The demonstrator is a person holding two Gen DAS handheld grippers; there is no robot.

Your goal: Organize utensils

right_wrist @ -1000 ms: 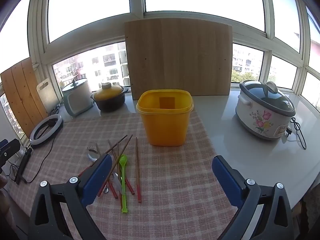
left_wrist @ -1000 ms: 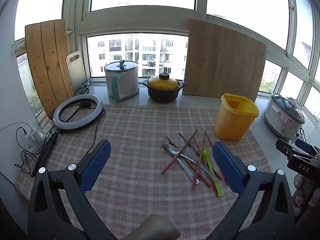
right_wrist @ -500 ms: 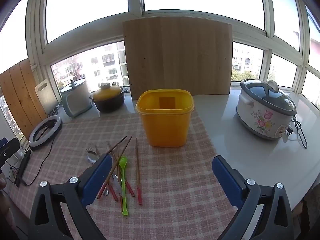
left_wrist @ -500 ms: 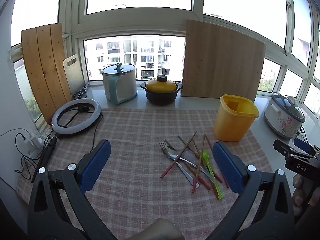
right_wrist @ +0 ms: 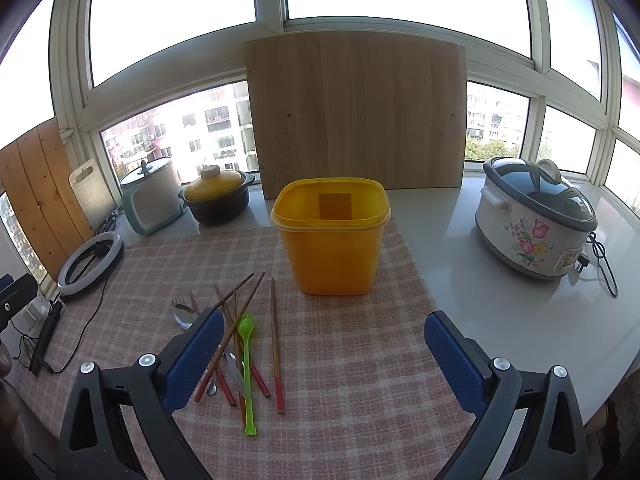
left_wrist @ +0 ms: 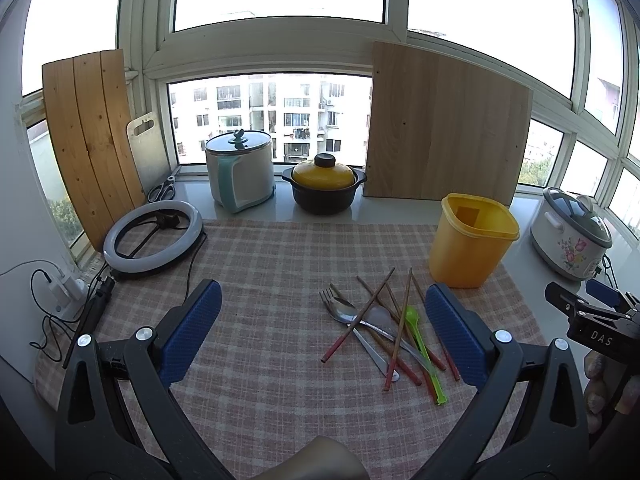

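Note:
A loose pile of utensils lies on the checked cloth: several red-tipped wooden chopsticks [left_wrist: 360, 318] [right_wrist: 275, 336], a metal fork [left_wrist: 334, 308], a metal spoon [left_wrist: 378, 316] and a green plastic spoon [left_wrist: 420, 334] [right_wrist: 246, 360]. An empty yellow tub [left_wrist: 470, 238] [right_wrist: 330, 236] stands upright behind the pile. My left gripper [left_wrist: 322, 334] is open and empty, above the cloth, left of the pile. My right gripper [right_wrist: 322, 358] is open and empty, in front of the tub, its left finger over the pile's edge.
A ring light [left_wrist: 154, 236] with cables lies at the left. A kettle [left_wrist: 240, 170], a yellow-lidded pot [left_wrist: 324, 188] and wooden boards [left_wrist: 444, 124] stand along the window sill. A flowered rice cooker [right_wrist: 536, 216] sits at the right on the white counter.
Both grippers have shifted slightly, so the scene sits a little differently in each view. The utensils and tub have not moved. Both grippers stay open.

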